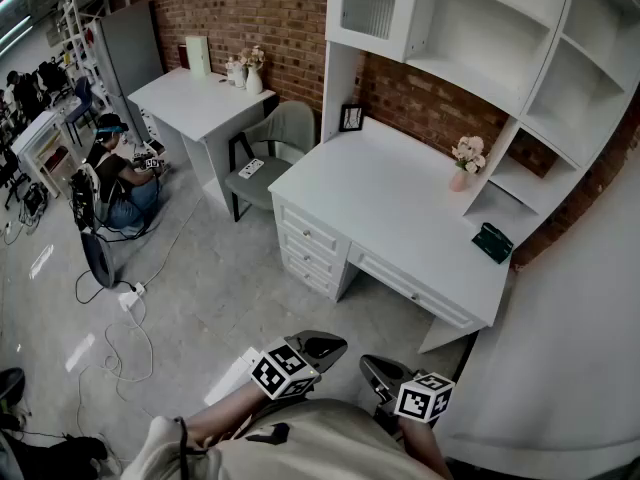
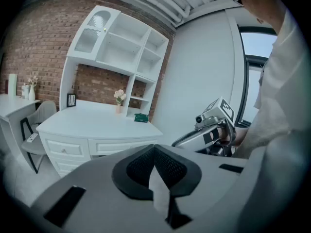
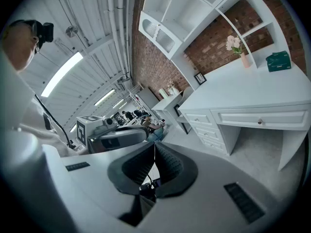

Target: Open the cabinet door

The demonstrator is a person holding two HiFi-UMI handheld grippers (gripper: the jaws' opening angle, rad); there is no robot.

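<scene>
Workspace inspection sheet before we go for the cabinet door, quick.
Surface: white desk, mostly bare.
Job's things: cabinet door, high above the desk, shut.
Clutter: flower vase, green box and picture frame on the desk.
Claws: left claw and right claw both shut, empty, well short of the desk.
Cables: floor cables loose at left.
Surroundings: brick wall, chair, second desk, seated person.

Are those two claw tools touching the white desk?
No, the left gripper and the right gripper both hang over the floor, short of the desk.
</scene>
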